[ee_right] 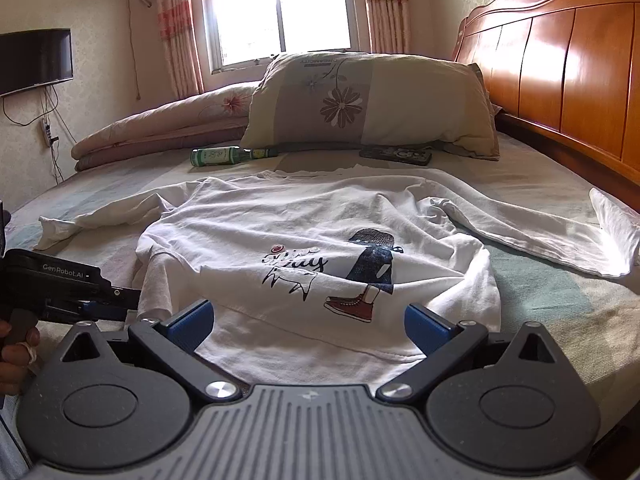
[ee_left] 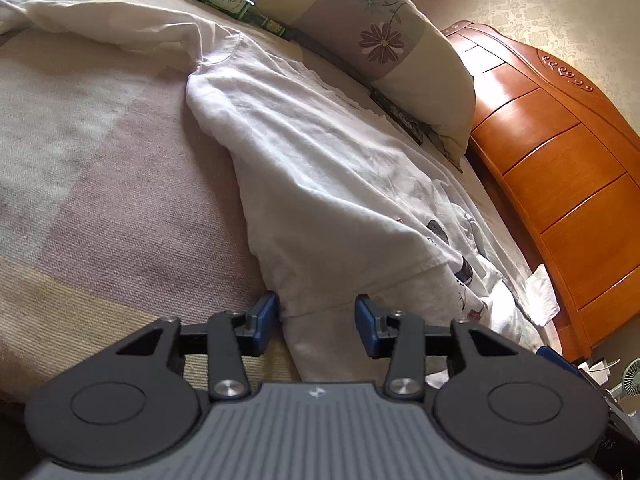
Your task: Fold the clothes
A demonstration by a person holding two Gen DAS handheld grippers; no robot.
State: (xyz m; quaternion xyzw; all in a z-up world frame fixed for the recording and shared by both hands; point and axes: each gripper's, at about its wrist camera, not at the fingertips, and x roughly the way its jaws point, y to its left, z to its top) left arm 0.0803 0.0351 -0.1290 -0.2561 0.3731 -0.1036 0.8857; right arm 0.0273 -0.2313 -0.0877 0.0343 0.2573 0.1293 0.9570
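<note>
A white long-sleeved cotton shirt (ee_right: 304,240) lies spread on the bed (ee_right: 560,312). Its hem sits unpinched between the left gripper (ee_left: 316,316), marked "GenRobot.AI". The right gripper (ee_right: 308,320) gapes wide, near hem

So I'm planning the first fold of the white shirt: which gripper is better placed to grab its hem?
Probably the left gripper: its open jaws already straddle the white shirt at its hem corner. The right gripper hovers wide open short of the hem.

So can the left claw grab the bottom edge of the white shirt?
Probably yes. The left claw is open, with the white shirt hem already lying between its blue fingers, and nothing blocks it.
</note>
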